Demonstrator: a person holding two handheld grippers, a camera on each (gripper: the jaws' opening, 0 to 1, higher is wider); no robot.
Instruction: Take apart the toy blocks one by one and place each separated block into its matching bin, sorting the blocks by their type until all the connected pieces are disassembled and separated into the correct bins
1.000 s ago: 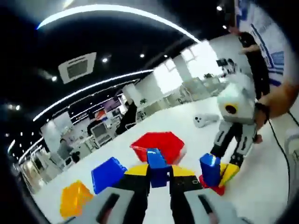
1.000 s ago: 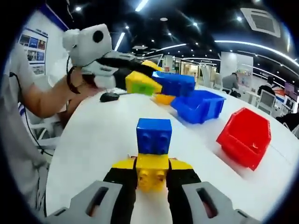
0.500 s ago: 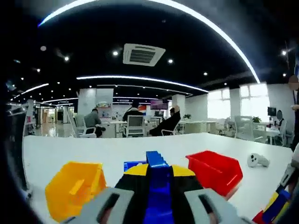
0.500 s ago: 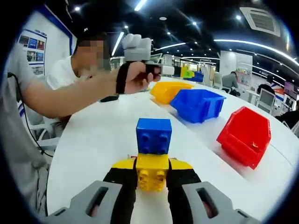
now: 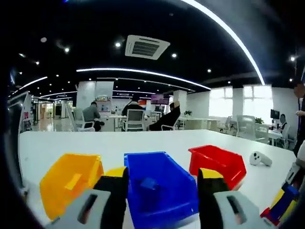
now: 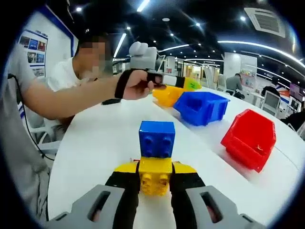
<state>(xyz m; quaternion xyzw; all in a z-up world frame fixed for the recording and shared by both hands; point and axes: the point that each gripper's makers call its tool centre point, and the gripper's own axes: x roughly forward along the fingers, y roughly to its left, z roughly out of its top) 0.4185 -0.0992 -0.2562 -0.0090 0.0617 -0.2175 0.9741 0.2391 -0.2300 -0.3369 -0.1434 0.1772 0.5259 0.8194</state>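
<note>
My left gripper [image 5: 163,174] stands open above the blue bin [image 5: 176,210]. A small blue block [image 5: 148,184] lies inside that bin between the spread jaws. In the right gripper view, a hand holds the left gripper [image 6: 189,85] over the far bins. My right gripper [image 6: 155,180] is shut on a yellow block [image 6: 154,175], and a blue block [image 6: 157,138] is stuck on top of it. This stack [image 5: 281,207] peeks in at the lower right of the left gripper view.
A yellow bin [image 5: 66,188] sits left of the blue bin and a red bin [image 5: 217,164] sits right of it, all on a white table [image 6: 95,143]. A white controller [image 5: 257,158] lies beyond the red bin. A person sits at the table's left side [image 6: 28,109].
My left gripper opened and the blue block it held now lies in the blue bin. The right gripper and its stack have stayed put.
</note>
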